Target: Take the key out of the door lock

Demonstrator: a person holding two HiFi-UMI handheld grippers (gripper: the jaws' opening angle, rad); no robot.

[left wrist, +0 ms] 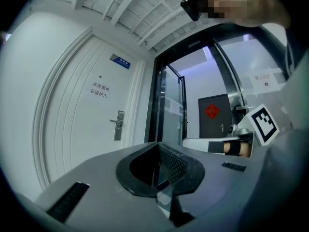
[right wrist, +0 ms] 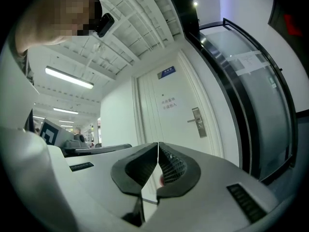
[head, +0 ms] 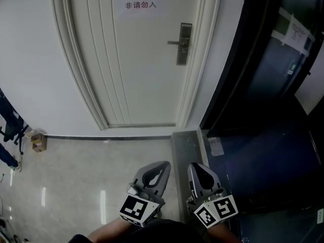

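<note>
- Jaws of the left gripper (head: 165, 164) pressed together tip to tip, nothing between them.
- Jaws of the right gripper (head: 195, 167) closed the same way and empty; just right of the left gripper, side by side with it.
- Under the left gripper and out to its left, pale glossy floor (head: 76, 186) with streaks of reflected light.
- Under the right gripper and out to its right, dark flooring (head: 268, 166); a grey strip (head: 185, 146) runs ahead between the 2 surfaces.
- Ahead of both grippers and well apart from them, a closed white door (head: 136, 70) in a moulded frame, with a sign (head: 140, 0) of 2 red printed lines high on it.
- Lock (head: 184, 43) on the door's right side, roughly in line with the gap between the 2 grippers; lever handle (head: 174, 43) pointing left from its plate.
- Key too small to make out at the lock in any view.
- Ahead and right of the right gripper, a dark frame (head: 238, 59) and a glass panel (head: 291, 49) with papers taped on.
- Far left of the left gripper, a small box (head: 38, 142) at the foot of the white wall, by a dark skirting line (head: 101, 137).
- Wide stretch of floor between grippers and door, bounded by wall on the left and dark frame on the right.
- Overhead, a white slatted ceiling (left wrist: 120, 4) and strip lights (right wrist: 69, 77).
</note>
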